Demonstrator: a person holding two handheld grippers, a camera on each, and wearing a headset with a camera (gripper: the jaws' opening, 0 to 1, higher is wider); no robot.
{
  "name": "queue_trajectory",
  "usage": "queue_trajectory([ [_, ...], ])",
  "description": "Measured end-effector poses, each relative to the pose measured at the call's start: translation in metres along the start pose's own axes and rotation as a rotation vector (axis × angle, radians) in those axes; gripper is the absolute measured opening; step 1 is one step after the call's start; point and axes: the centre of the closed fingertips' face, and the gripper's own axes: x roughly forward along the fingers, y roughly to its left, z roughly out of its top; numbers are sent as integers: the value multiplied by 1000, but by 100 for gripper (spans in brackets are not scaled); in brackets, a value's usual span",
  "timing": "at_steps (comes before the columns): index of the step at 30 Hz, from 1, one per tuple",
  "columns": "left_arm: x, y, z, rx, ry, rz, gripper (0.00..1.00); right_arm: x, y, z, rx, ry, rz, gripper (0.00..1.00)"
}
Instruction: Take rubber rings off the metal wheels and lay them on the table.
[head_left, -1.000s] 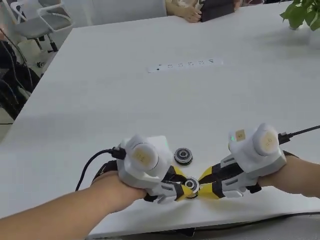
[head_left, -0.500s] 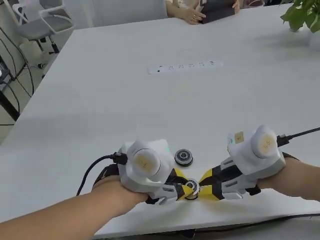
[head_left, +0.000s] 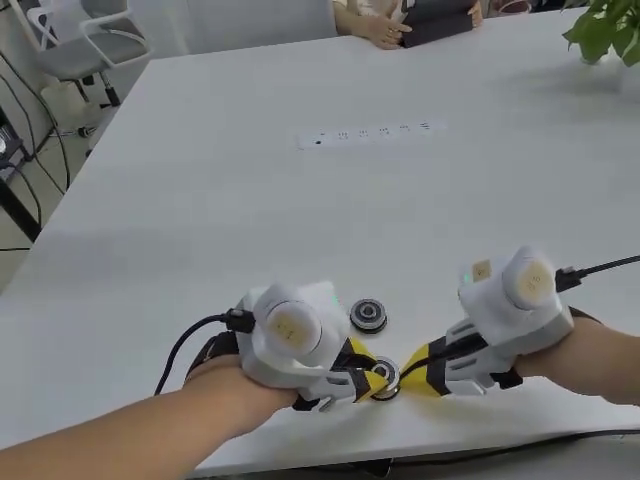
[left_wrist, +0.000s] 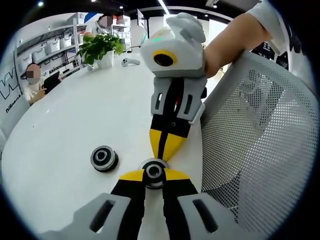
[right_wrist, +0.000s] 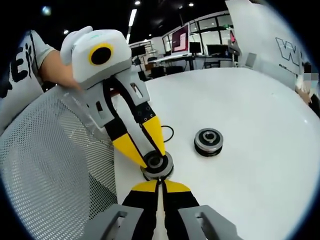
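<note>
Left gripper (head_left: 369, 380): lower centre of the head view, jaws clamped around a metal wheel (left_wrist: 153, 171).
Right gripper (head_left: 409, 376): lower right, jaws pressed together, tips at that wheel's rim.
Forearms (head_left: 110, 435): enter from the bottom corners, converging.

- Plain white over the desk (head_left: 300, 220).
- White shells, black arms and yellow tips on the left hand-held gripper (head_left: 368, 381) and right hand-held gripper (head_left: 408, 379).
- Silver with black rims on the pinched metal wheel (head_left: 385, 377) and loose metal wheel (head_left: 367, 314).
- Green on the plant (head_left: 605, 25) at the desk's far right corner.

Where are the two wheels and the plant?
Held wheel (right_wrist: 157, 163), right gripper view, on its hub.
Loose wheel (right_wrist: 208, 140), right gripper view, on its top face.
Plant (head_left: 605, 28), head view, on its leaves.
</note>
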Motion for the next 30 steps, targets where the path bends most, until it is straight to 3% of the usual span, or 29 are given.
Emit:
queue_trajectory([
  [12,1,-1,0,2,-3,8,7,-4,-2,1,242,-69,35,0],
  [28,1,0,0,1,1,6,7,-10,-1,5,347,-123,51,0],
  [30,1,0,0,-1,1,7,7,-13,-2,11,392,-163,55,0],
])
